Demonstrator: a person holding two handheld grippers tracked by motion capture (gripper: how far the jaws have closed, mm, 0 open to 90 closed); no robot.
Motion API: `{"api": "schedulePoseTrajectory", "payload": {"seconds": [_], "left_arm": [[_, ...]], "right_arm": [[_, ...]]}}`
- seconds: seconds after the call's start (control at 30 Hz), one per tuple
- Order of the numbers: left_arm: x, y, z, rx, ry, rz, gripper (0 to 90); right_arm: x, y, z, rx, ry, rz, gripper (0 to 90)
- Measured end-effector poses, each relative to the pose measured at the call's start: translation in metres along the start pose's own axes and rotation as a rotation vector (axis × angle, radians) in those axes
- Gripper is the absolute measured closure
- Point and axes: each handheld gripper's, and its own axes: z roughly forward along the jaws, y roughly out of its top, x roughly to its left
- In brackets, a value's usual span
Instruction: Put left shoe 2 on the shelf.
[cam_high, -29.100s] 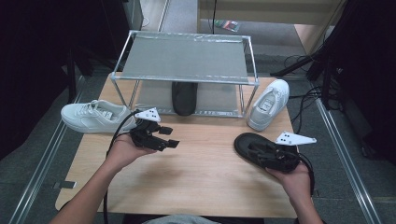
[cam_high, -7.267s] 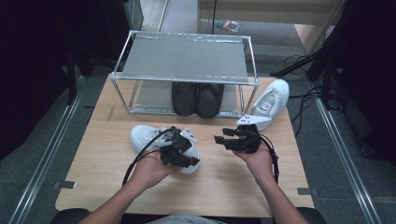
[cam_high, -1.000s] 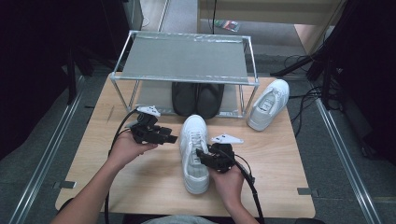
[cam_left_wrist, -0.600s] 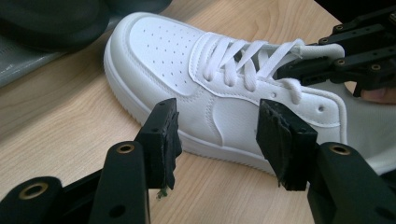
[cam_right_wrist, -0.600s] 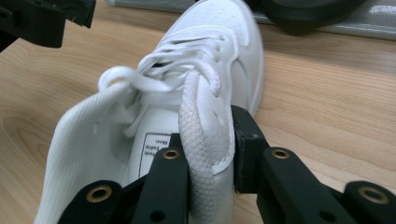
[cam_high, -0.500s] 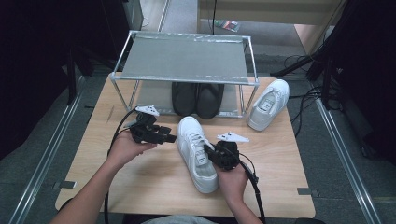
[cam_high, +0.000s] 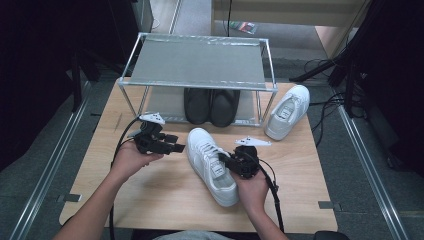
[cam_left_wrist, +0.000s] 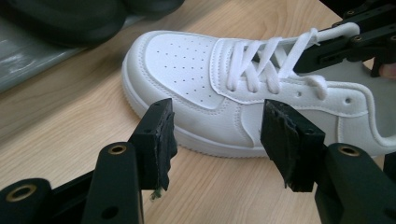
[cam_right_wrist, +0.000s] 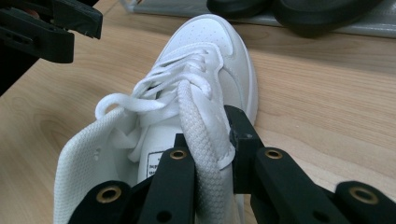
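Wooden table (cam_high: 165, 200) fills the centre of the high view, dark floor to either side, with a metal shoe rack (cam_high: 200, 65) at its upper edge. Black shoes (cam_high: 210, 105) sit on the rack's lower shelf, heels hidden beneath the top shelf. White sneaker (cam_high: 212, 165) lies mid-table, toe toward the rack. Right gripper (cam_high: 231, 161) has just been closing; in the right gripper view its jaws pinch the sneaker's tongue (cam_right_wrist: 205, 135), lower tongue cut off by the frame. Left gripper (cam_high: 179, 148) sits just left of the toe, jaws wide apart and just been opening, nothing between the pads (cam_left_wrist: 161, 135). Second white sneaker (cam_high: 287, 111) rests right of the rack.
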Motion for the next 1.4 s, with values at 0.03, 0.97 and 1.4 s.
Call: {"api": "schedulePoseTrajectory", "payload": {"seconds": [0.03,0.97,1.4], "left_arm": [[0.001,-0.001,-0.002,-0.001,0.002,-0.003,44.7],[0.023,-0.048,-0.042,-0.037,0.084,-0.059,39.6],[0.021,-0.058,-0.050,-0.052,0.109,-0.077,39.5]], "right_arm": [[0.000,0.003,-0.001,0.001,0.012,-0.005,83.8],[-0.011,0.126,-0.024,0.076,0.345,-0.267,83.6],[0.012,0.176,-0.036,0.065,0.440,-0.274,83.8]]}}
